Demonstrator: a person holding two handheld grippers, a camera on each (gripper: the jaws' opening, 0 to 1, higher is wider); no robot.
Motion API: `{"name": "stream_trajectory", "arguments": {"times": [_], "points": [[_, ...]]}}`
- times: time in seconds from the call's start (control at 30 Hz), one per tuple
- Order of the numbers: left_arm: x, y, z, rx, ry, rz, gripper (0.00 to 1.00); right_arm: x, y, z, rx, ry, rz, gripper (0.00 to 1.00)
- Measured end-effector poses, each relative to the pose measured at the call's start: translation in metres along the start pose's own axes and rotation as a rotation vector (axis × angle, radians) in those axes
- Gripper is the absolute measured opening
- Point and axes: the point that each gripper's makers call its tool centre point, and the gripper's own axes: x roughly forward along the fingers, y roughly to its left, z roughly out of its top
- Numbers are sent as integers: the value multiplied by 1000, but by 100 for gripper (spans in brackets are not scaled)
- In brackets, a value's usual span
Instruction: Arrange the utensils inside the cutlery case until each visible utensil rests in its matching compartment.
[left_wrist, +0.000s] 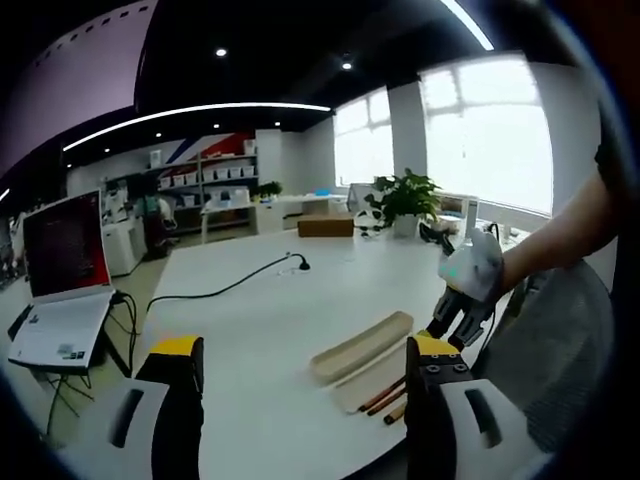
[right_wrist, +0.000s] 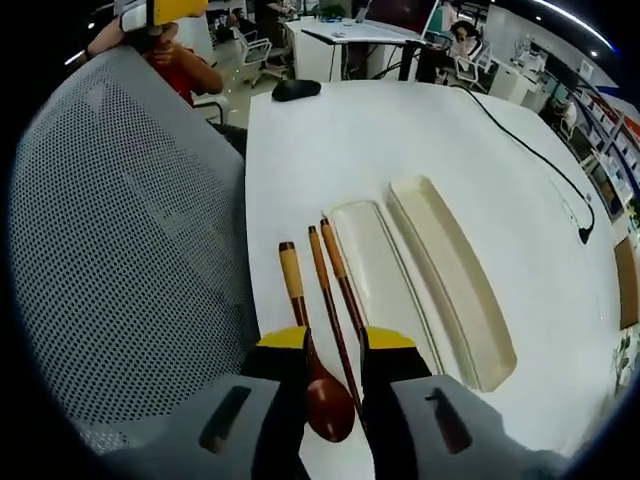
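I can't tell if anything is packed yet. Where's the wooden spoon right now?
In the right gripper view, the wooden spoon lies on the white table beside the chopsticks, outside the case tray, its bowl between the right tongs.

Left gripper (left_wrist: 305, 375): two black jaws, yellow caps at tips, pale grey housings at base, each with a dark slot. Right gripper (right_wrist: 334, 365): same build, black jaws, yellow caps, grey housings with dark slots. In left gripper view, right gripper (left_wrist: 462, 310) has white-grey body, black fingers.

Left gripper view looks level across the table (left_wrist: 250, 320); right gripper view looks steeply down, close, sharing it.
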Motion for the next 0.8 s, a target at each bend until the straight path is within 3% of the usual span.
{"name": "stream_trajectory", "arguments": {"times": [0.43,0.8], "points": [[-1,2,-2,6,12,11,83,22,0,-20,-42,100,34,9],[0,-1,-6,28,35,4,82,33,-1,-22,-112,152,45,6]]}}
